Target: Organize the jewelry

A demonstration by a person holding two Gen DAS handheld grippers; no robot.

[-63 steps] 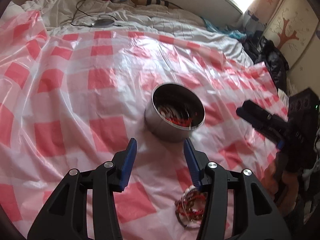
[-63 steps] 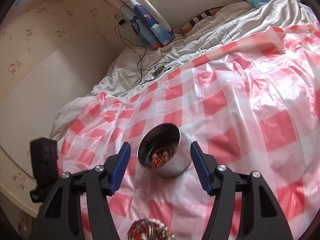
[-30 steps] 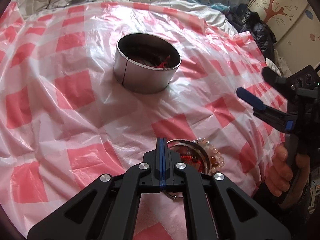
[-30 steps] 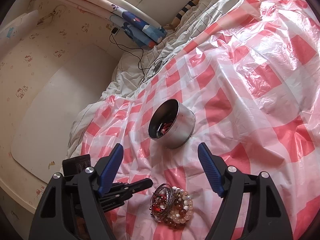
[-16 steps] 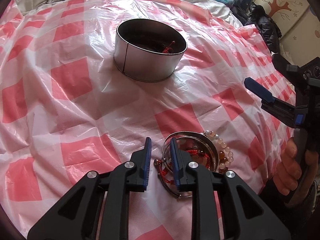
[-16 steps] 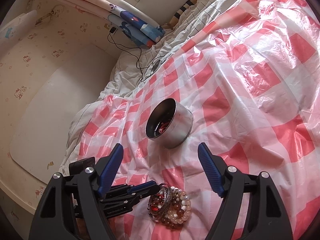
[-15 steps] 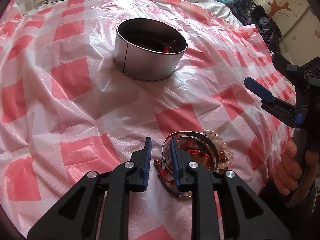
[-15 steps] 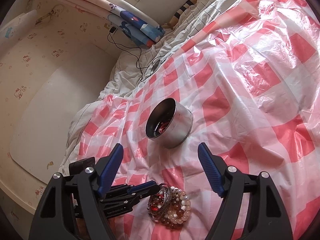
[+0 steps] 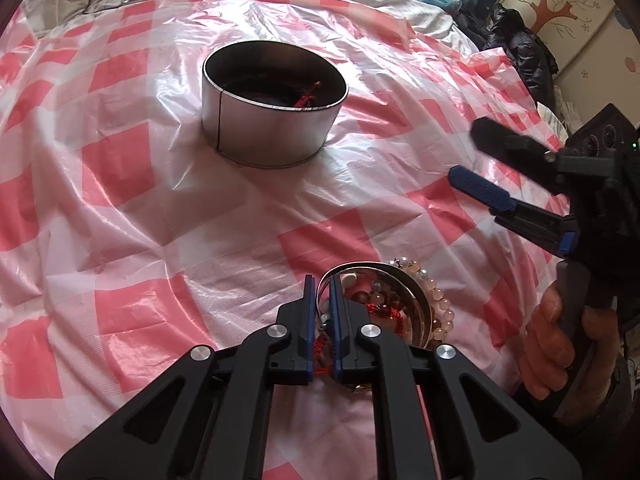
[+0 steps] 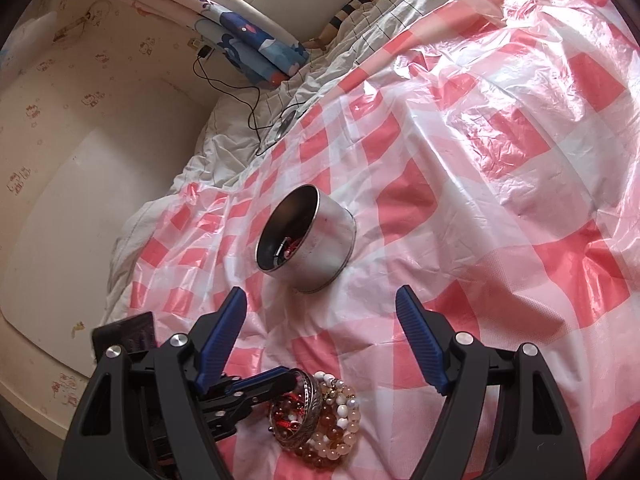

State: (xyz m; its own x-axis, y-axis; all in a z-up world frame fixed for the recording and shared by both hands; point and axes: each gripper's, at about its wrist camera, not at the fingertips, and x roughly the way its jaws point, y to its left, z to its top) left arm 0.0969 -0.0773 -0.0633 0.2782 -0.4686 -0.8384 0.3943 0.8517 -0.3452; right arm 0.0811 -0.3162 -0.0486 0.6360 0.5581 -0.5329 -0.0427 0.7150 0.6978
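— Pinching anything, is the left gripper (image 9: 321, 280)?

— Its blue pads are sitting almost together on the near wall of the silver bangle (image 9: 404, 280), one pad outside the ring and one inside, so it is gripping the bangle's rim (image 10: 308, 396).

— Where is the rest of the jewelry lying?

— The beaded bracelets (image 10: 336, 428) are lying just to the right of that gripper's tips, touching the bangle, with red cord and dark beads showing inside the ring. All of it is resting on the pink checked plastic sheet (image 9: 160, 240).

— And the tin?

— The round metal tin (image 9: 272, 108) is standing upright well ahead of the left gripper, a bit of red cord showing inside it (image 10: 308, 240).

— What is the right gripper (image 10: 322, 304) doing?

— It is hovering with its fingers spread wide, nothing between them, the tin ahead of it and the bracelets below and between its arms. From the left camera it (image 9: 476, 156) is hanging off to the right, a hand (image 9: 556, 344) wrapping its handle
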